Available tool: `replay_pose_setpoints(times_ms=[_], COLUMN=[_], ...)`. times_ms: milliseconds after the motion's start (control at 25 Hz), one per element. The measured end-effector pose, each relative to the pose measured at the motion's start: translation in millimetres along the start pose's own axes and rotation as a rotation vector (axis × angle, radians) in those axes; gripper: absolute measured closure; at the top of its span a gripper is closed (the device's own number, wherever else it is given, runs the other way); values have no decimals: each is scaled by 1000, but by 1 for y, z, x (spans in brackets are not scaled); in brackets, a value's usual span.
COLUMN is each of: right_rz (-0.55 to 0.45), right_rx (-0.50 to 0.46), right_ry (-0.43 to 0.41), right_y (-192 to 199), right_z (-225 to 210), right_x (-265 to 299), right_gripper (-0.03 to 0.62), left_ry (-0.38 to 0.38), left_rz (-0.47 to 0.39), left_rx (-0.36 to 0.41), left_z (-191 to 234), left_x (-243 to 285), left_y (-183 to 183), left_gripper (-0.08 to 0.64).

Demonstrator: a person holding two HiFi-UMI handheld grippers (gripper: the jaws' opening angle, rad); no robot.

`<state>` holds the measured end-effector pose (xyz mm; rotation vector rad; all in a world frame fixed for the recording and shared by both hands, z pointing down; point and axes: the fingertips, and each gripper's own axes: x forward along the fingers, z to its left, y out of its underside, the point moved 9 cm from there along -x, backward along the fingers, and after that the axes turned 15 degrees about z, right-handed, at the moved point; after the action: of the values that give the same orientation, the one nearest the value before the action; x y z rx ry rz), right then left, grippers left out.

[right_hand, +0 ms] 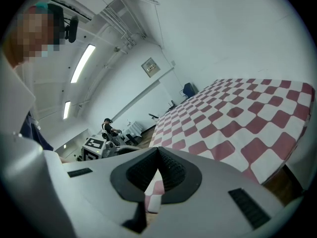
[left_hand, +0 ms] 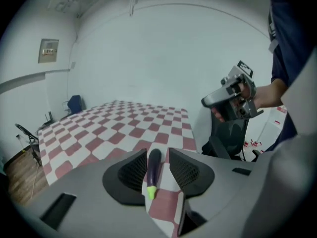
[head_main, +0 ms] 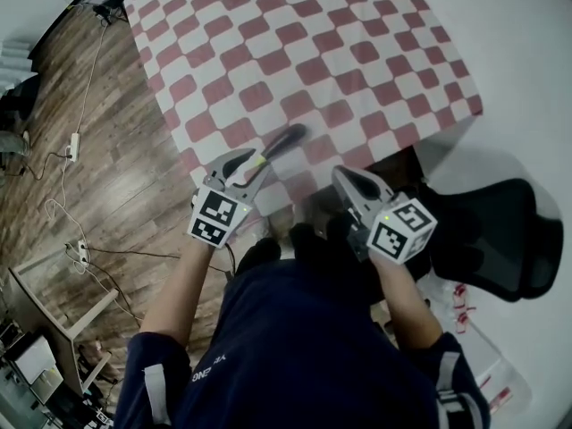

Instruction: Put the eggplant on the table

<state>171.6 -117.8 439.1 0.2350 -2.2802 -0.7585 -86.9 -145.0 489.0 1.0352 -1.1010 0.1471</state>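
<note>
1. Two grippers are in use, but only the left gripper [left_hand: 157,152] concerns the eggplant [head_main: 286,139]. The eggplant lies flat on the table [head_main: 357,52], on its checked cloth. It is close to the table's near edge, with its green stem end toward the person.
2. Step in hand, as judged: the placing looks done. What is left is a clean withdrawal of the left gripper from the table.
3. Recommended conduct: hold the jaws wide until the pads are well clear of the eggplant. Draw back along the eggplant's long line, not across it, since a sideways brush could roll it. The table's near edge is close, so a roll toward it is the main risk.
4. Left gripper, jaws: apart, with a clear gap. In the left gripper view the eggplant shows in that gap, but it lies on the table beyond the tips, and neither pad appears to press on it. Finding: nothing held.
5. Right gripper [right_hand: 158,151], jaws: tips together, with only cloth visible past them. Nothing is gripped or touched. It hangs off the table's near edge, beside the left gripper, and has no part in the step.
6. Advice: keep the right gripper off the table during the withdrawal.
</note>
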Motion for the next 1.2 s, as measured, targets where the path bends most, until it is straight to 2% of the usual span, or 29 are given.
replay_pose_setpoints(times_ms=[200, 400, 720, 960, 1080, 1200], right_rz=[-23, -38, -70, -94, -103, -108], right_rx=[-53, -103, -189, -247, -252, -270], right_ry=[10, 15, 7, -1, -26, -39], right_y=[-6, -8, -12, -14, -13, -12], right_z=[27, 54, 104, 131, 141, 148], right_x=[3, 5, 3, -2, -5, -5], right_gripper=[578, 578, 578, 580, 580, 580], left_ry=[-31, -48, -33, -21, -7, -3], left_rz=[-178, -278, -368, -401, -392, -402], left_rx=[-33, -70, -85, -99, -107, -93], left_z=[-1, -1, -8, -11, -15, -17], left_x=[-62, -110, -158, -179, -182, -183], left_y=[-10, -5, 3, 3, 6, 9], left_gripper=[458, 492, 523, 529, 529, 531])
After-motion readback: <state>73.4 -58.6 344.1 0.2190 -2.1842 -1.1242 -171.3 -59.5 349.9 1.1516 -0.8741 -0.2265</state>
